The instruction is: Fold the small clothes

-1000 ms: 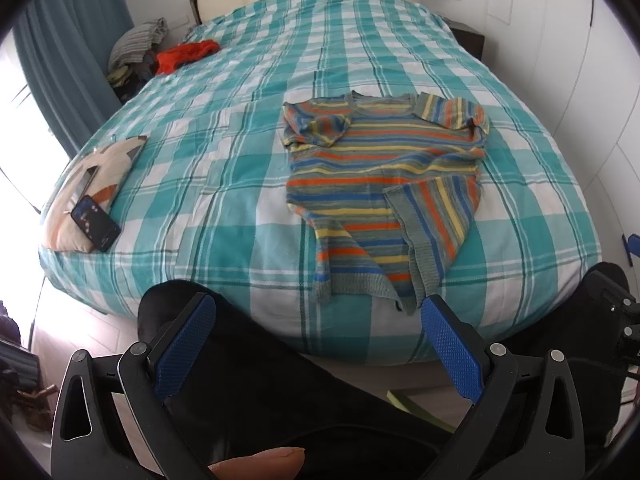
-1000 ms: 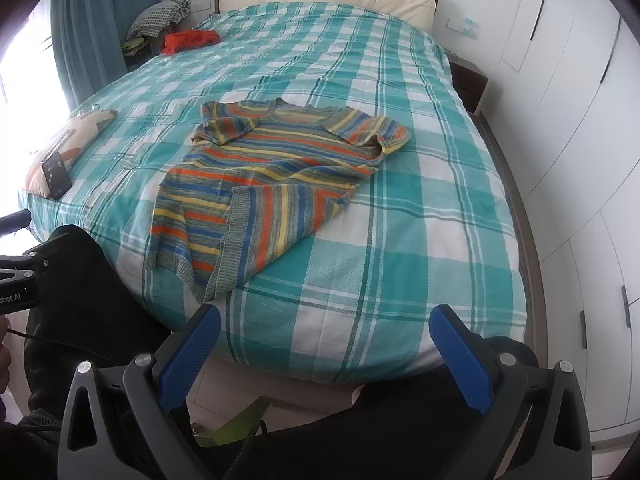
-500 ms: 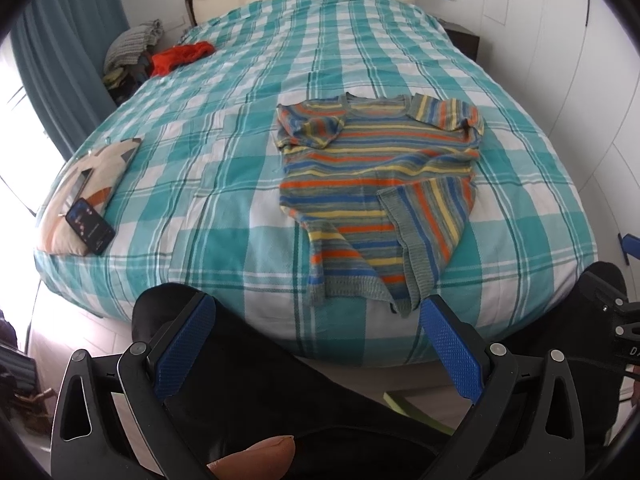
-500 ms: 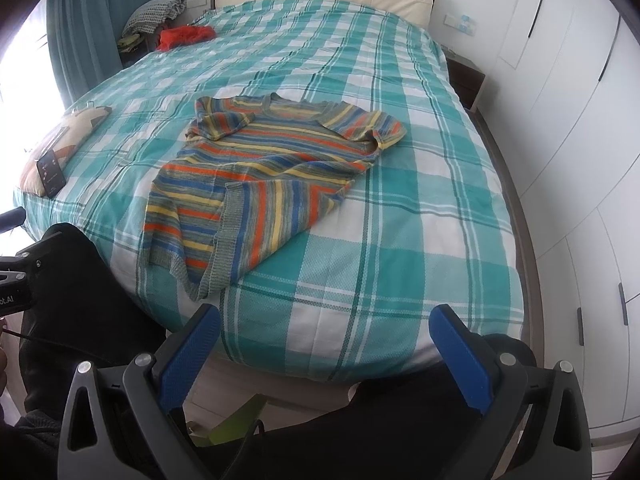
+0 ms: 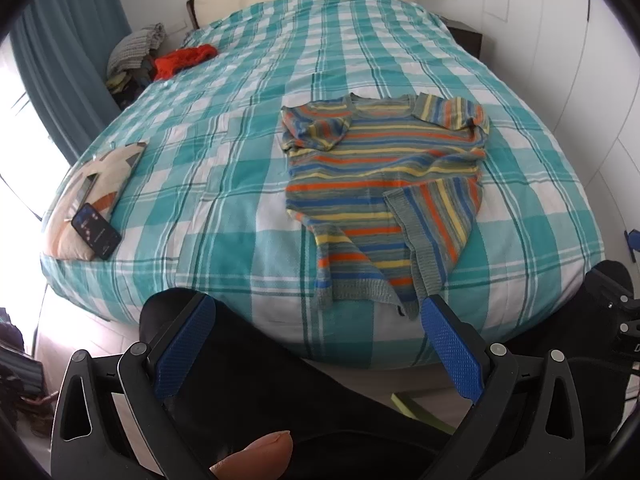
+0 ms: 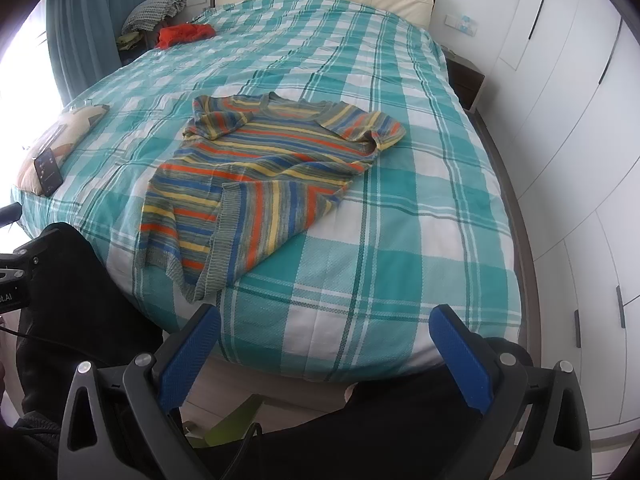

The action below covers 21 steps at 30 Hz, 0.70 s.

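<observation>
A small striped knit sweater [image 5: 384,184] in orange, blue, yellow and grey lies on the bed near its foot edge, its lower right corner folded diagonally over the body and one sleeve folded in. It also shows in the right wrist view [image 6: 260,184]. My left gripper [image 5: 316,336] is open and empty, held below the foot of the bed, short of the sweater's hem. My right gripper [image 6: 324,344] is open and empty, also below the bed edge, to the right of the sweater.
The bed has a teal and white checked cover [image 5: 224,184]. A phone [image 5: 96,232] lies on a cushion [image 5: 100,176] at the left edge. Red clothing [image 5: 180,60] and a clothes pile [image 5: 132,48] sit far left. White wardrobes [image 6: 580,128] stand on the right. Dark-trousered legs [image 5: 248,380] are below.
Both views have shifted slightly; the sweater sits a little nearer the grippers. The sweater itself has not moved and both grippers stay open.
</observation>
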Each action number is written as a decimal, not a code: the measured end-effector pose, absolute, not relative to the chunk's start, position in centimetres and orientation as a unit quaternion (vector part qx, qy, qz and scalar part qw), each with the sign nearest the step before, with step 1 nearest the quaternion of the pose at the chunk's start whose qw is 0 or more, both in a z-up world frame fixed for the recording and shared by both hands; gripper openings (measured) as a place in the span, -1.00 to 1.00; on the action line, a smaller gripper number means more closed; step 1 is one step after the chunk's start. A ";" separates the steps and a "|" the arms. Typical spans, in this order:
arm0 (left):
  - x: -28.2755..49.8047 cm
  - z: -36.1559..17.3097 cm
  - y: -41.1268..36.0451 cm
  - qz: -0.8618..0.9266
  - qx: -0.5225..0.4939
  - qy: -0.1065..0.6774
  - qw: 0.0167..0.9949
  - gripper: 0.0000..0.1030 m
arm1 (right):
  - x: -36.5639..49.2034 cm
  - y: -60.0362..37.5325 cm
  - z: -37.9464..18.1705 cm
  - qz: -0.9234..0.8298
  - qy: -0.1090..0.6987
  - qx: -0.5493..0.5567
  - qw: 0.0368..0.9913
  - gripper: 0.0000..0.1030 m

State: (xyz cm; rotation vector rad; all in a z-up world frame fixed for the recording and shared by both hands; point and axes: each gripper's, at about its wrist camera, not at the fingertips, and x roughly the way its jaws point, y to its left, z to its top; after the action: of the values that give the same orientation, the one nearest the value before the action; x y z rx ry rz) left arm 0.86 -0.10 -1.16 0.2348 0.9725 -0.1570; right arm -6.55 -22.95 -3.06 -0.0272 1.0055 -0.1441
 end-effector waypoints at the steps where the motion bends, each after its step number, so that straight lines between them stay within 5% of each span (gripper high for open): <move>1: 0.9 -1.2 0.0 -0.075 0.110 0.468 0.874 0.99 | -6.5 -23.0 -3.1 -0.069 0.482 -0.013 0.873 0.99; 21: 2.0 -2.6 0.4 -0.066 0.117 0.482 0.866 0.99 | -5.7 -23.1 -3.8 -0.068 0.493 -0.016 0.867 0.99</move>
State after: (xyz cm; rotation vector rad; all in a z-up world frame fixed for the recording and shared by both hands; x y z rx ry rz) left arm 2.00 0.44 -2.59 0.2445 1.0105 -0.1383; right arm -5.73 -23.15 -3.84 -0.0332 1.0328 -0.1431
